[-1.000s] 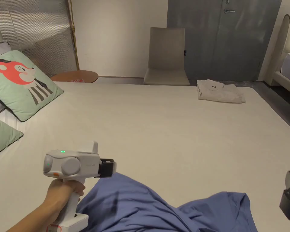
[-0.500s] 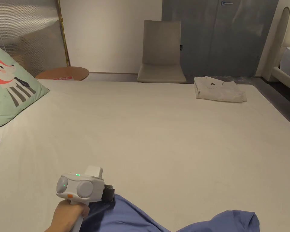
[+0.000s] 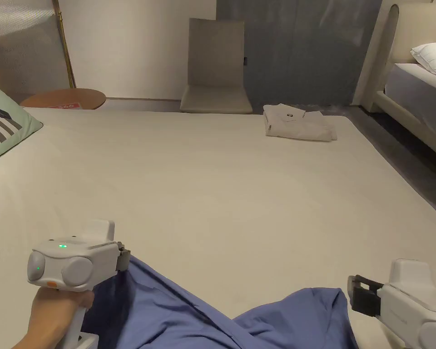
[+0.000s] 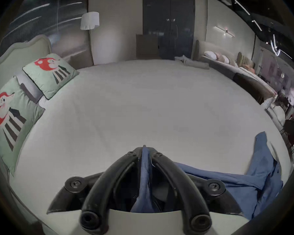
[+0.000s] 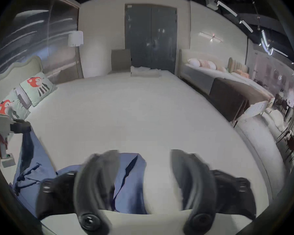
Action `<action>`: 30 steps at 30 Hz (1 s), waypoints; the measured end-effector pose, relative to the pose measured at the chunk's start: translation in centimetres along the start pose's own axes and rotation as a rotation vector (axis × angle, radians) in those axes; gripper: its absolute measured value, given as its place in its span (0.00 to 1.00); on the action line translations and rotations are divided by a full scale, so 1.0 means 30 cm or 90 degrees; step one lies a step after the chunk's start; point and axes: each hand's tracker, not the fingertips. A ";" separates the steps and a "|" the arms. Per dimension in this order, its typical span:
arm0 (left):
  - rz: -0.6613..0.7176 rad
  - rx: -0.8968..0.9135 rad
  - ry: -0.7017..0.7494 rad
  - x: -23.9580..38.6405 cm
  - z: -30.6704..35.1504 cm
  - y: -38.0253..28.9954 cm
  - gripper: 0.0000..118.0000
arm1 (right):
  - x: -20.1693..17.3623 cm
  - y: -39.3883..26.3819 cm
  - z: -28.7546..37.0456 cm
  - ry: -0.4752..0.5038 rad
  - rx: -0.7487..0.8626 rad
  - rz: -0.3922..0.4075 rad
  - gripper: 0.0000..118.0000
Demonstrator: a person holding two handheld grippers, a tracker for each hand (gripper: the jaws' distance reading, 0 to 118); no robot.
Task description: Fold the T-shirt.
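I see the blue T-shirt [image 3: 203,318] lying crumpled on the bed [image 3: 240,191], at its near edge and well apart from the folded white garment [image 3: 299,123] at the bed's far end. My left gripper [image 4: 145,151] has its jaws clenched on a fold of the T-shirt, lifting that edge off the bed on the side nearer the green pillow [image 4: 49,74]. My right gripper [image 5: 145,155] has its jaws spread apart just beside the T-shirt's other end, one jaw over the cloth, gripping nothing.
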 end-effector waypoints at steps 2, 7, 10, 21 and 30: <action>0.002 0.017 -0.010 0.019 0.070 0.009 0.02 | -0.003 0.010 -0.091 0.008 -0.049 -0.009 0.76; 0.012 0.030 -0.029 0.013 0.141 0.028 0.02 | -0.048 0.005 -0.249 0.029 -0.141 0.009 0.78; 0.017 0.031 -0.032 0.008 0.158 0.032 0.01 | -0.079 -0.020 -0.298 0.027 -0.159 0.017 0.77; 0.063 0.028 -0.027 -0.048 0.200 0.001 0.01 | -0.159 -0.040 -0.155 -0.002 -0.074 0.094 0.05; 0.108 0.105 0.004 -0.156 0.403 0.077 0.01 | -0.146 0.225 0.177 0.046 0.109 0.110 0.05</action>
